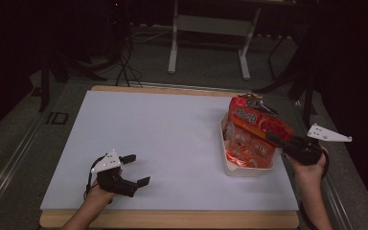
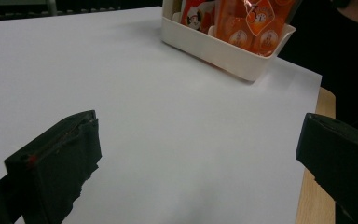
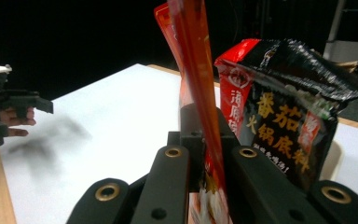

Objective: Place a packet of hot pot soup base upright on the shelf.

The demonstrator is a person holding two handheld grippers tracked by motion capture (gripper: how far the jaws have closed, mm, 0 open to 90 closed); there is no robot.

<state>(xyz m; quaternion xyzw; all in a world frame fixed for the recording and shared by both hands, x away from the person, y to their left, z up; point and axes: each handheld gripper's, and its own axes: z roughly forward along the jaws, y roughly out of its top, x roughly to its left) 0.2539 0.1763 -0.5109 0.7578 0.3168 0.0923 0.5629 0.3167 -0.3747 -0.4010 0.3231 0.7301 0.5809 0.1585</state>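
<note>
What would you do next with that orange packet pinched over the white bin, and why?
Probably lower it a little further into the white bin, then let go. The right gripper is shut on the edge of the orange packet, which stands upright beside the red and black packet and seems only partly down in the bin. The left gripper rests open on the table, away from the bin.

A white-topped table (image 1: 172, 139) carries a white bin (image 1: 242, 168) near its right edge.
</note>
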